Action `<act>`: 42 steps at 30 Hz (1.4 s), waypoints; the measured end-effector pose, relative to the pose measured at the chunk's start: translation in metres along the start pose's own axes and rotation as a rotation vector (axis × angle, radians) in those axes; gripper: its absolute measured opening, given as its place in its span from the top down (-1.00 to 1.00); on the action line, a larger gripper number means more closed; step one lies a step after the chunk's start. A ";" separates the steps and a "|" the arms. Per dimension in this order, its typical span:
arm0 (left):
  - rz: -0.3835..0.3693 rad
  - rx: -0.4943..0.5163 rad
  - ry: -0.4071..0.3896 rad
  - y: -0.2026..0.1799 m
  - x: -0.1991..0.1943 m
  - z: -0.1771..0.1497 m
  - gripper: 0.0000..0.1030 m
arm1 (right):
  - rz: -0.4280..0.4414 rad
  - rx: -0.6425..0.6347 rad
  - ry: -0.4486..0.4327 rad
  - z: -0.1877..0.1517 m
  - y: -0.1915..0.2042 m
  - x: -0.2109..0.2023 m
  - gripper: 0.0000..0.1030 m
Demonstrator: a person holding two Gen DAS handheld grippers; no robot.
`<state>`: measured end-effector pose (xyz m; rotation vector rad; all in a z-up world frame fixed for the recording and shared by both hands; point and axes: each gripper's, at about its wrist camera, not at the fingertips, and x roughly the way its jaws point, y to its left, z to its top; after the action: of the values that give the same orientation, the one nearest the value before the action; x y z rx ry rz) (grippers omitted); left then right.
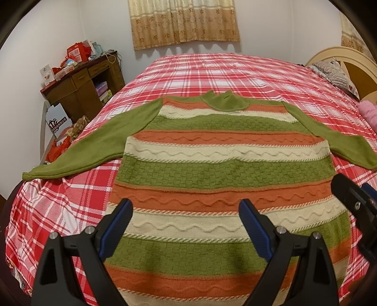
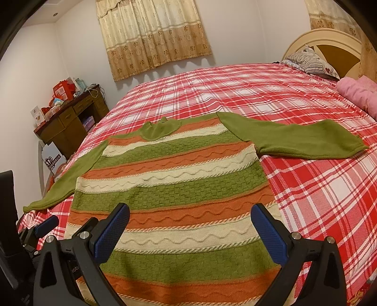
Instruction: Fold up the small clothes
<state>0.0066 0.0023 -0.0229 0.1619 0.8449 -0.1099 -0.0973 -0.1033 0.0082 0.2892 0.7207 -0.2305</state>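
Note:
A striped knit sweater (image 1: 212, 164) in green, orange and cream lies flat on the bed, collar away from me, both green sleeves spread out to the sides. It also shows in the right wrist view (image 2: 179, 183). My left gripper (image 1: 186, 207) is open and empty above the lower left part of the body. My right gripper (image 2: 190, 211) is open and empty above the lower right part; it also shows at the right edge of the left wrist view (image 1: 353, 200). The left sleeve cuff (image 1: 30, 175) reaches the bed's left edge.
The bed has a red and white plaid sheet (image 1: 223, 70). A brown desk (image 1: 82, 87) with boxes stands by the left wall. Pillows (image 2: 311, 63), a pink item (image 2: 358, 94) and a headboard (image 2: 329, 44) are at the right. Curtains (image 1: 183, 21) hang on the far wall.

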 end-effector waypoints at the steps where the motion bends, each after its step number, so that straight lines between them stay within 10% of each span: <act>1: -0.004 0.002 0.001 0.000 0.001 0.001 -0.82 | 0.005 0.001 0.001 0.000 0.000 0.000 -0.99; 7: -0.063 -0.043 0.021 0.019 0.017 0.020 -0.82 | -0.029 0.032 0.002 0.017 -0.034 0.012 -0.98; 13: 0.064 -0.030 -0.077 0.036 0.046 0.052 -0.86 | -0.103 0.091 -0.085 0.064 -0.119 0.009 -0.91; 18: 0.139 0.013 -0.121 0.041 0.083 0.058 -0.86 | -0.199 0.248 -0.138 0.098 -0.219 0.006 -0.51; 26: 0.160 -0.032 -0.086 0.048 0.109 0.040 -0.86 | -0.408 0.528 -0.104 0.113 -0.401 0.017 -0.45; 32: 0.189 0.020 -0.108 0.036 0.106 0.036 -1.00 | -0.440 0.589 -0.014 0.096 -0.440 0.049 -0.44; 36: 0.169 0.006 -0.095 0.038 0.110 0.037 -1.00 | -0.528 0.416 0.048 0.096 -0.418 0.063 -0.44; 42: 0.082 -0.060 -0.068 0.052 0.116 0.039 -1.00 | -0.453 0.303 0.108 0.097 -0.405 0.062 0.50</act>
<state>0.1204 0.0419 -0.0797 0.1355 0.7718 -0.0133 -0.1162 -0.5216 -0.0379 0.4270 0.8542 -0.7635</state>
